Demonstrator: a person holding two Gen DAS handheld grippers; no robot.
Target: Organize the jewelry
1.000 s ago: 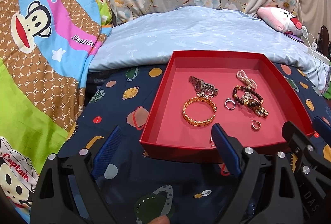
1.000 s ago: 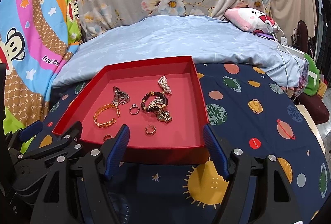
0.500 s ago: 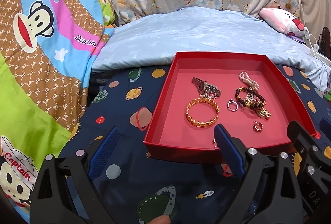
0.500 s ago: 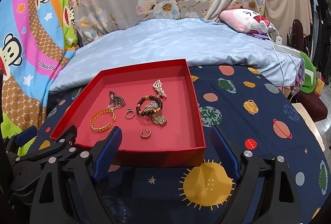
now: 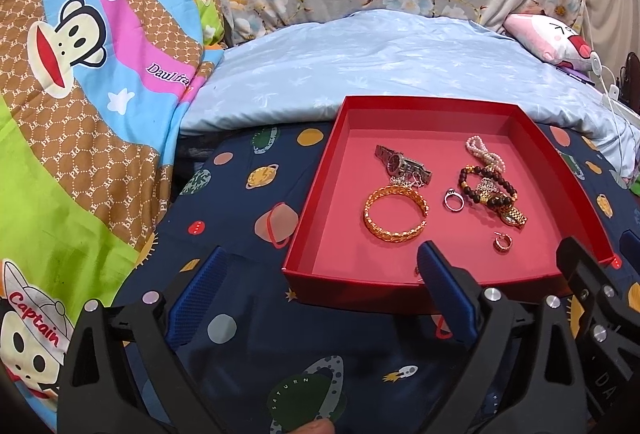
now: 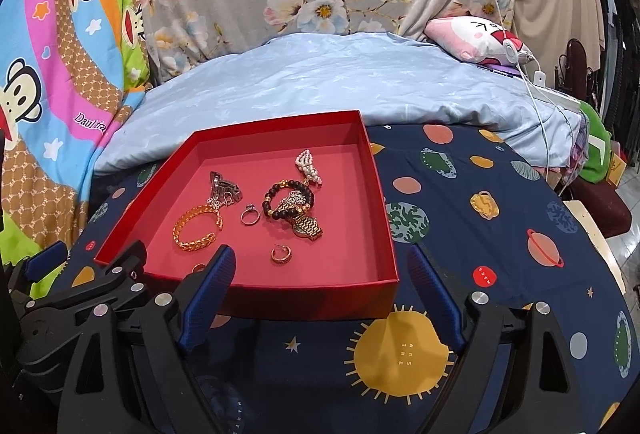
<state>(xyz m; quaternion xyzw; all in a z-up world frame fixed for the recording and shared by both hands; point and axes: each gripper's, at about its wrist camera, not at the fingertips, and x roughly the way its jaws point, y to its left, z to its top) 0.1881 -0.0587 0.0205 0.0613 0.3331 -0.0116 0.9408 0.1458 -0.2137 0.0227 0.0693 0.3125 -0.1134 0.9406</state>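
- Left wrist view: left gripper (image 5: 320,294) low over the dark planet-print bedspread (image 5: 248,193), jaws spread wide and opening a little more, nothing between them.
- The red tray (image 5: 320,193) sits on the bedspread just ahead and to the right; the gripper's right pad overlaps its near wall in the picture. Contact unclear.
- In the tray: gold bangle (image 5: 395,211), silver watch (image 5: 402,163) just behind it, a thin silver chain between them, silver ring (image 5: 454,201), dark bead bracelet (image 5: 486,185) piled with a gold watch (image 5: 512,215), pearl strand (image 5: 486,151), small hoop earring (image 5: 503,242) near the front.
- Handling, by judgement: all light and small. Bangle is stiff, open-ended, smooth metal, so likely slippery; pinch across the band at one side, not the gap.
- Ring and earring tiny, easy to flick away; pinch from above, slow.
- Right wrist view: right gripper (image 6: 320,298) also spread, empty, near the tray's front right corner (image 6: 394,280).
- Bead bracelet (image 6: 288,199) and gold watch (image 6: 306,226) overlap, a filigree piece on top; likely floppy and tangled, and lifting one may drag the others.
- Pearl strand (image 6: 308,167) is limp; grab mid-loop.
- Another small ring-like piece (image 6: 199,267) sits at the front wall, half hidden by the pad.
- Left gripper (image 6: 80,274) shows at the left edge.
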